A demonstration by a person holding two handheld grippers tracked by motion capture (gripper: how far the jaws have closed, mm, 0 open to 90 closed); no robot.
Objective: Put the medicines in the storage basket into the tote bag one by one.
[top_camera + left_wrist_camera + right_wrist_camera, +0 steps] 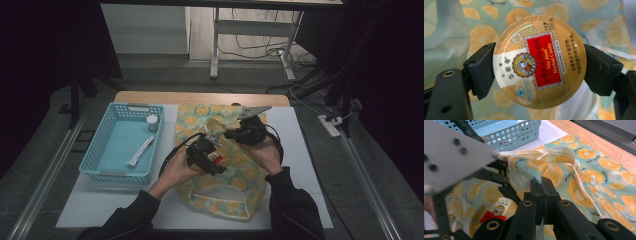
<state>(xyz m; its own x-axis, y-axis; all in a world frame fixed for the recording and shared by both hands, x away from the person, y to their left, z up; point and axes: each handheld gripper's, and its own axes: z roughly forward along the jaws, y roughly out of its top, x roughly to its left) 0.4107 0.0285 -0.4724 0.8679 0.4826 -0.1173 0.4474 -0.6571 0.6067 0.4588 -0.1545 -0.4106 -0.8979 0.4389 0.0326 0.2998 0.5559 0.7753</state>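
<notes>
Dim room, wooden table [200, 97] under a white mat [310, 165], with a fruit-print bag [240, 170] lying across the middle. Left gripper [214, 162] over the bag, jaws spread wide and pressing on opposite edges of a round herbal candy tin [539, 62], held just above the printed fabric with its lid facing the left gripper view. Right gripper [543, 192] toward the bag's far side, jaws fully together, seemingly pinching a fold of the bag's rim to lift the mouth. Likely risks: smooth, domed tin slipping from an edge-only grip and dropping onto the outside of the bag rather than into it; thin fabric sliding out of the pinch and letting the mouth fall closed; tin catching on the loose strap near the bag's opening. Count: one tin, one bag, two grippers, one blue basket [100, 150] left of the bag, holding one small white jar [152, 122] and one slim tube [140, 151]
</notes>
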